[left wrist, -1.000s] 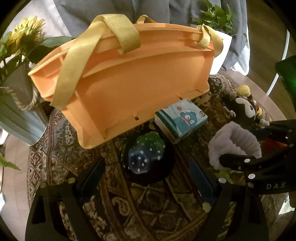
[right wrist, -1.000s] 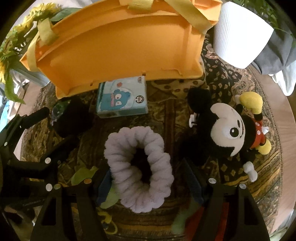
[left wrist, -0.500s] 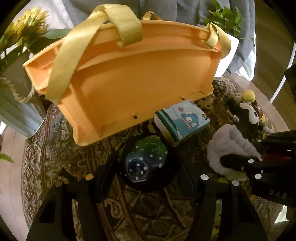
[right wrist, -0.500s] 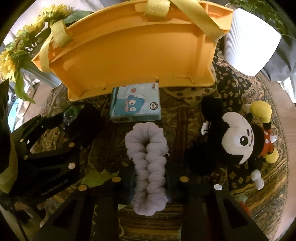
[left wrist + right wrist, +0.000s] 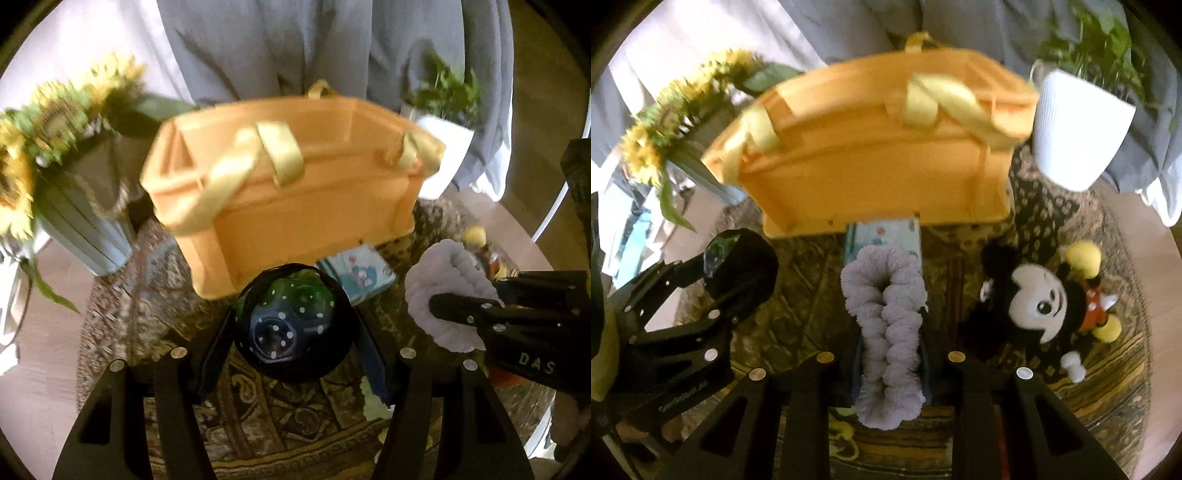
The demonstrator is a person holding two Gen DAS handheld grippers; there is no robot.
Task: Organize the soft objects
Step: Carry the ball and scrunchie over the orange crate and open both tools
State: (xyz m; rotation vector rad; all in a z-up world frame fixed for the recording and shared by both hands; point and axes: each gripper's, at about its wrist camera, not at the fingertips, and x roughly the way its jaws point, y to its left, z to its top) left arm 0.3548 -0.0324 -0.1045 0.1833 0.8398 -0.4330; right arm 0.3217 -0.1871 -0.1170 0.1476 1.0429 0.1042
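Jaws of the left gripper (image 5: 293, 325) clamp a dark spotted ball (image 5: 291, 326); the right gripper (image 5: 889, 356) pinches a lilac fluffy band (image 5: 886, 332). Both are held before the orange basket (image 5: 879, 162). Risk: the squashed band slips free before reaching it.

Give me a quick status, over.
Left hand-held gripper shut on dark spotted ball. Right hand-held gripper shut on fluffy lilac ring. Orange basket ahead, nothing blocking.

orange bin (image 5: 303, 206), lilac scrunchie (image 5: 890, 328), seemingly white-dotted ball (image 5: 291, 325)
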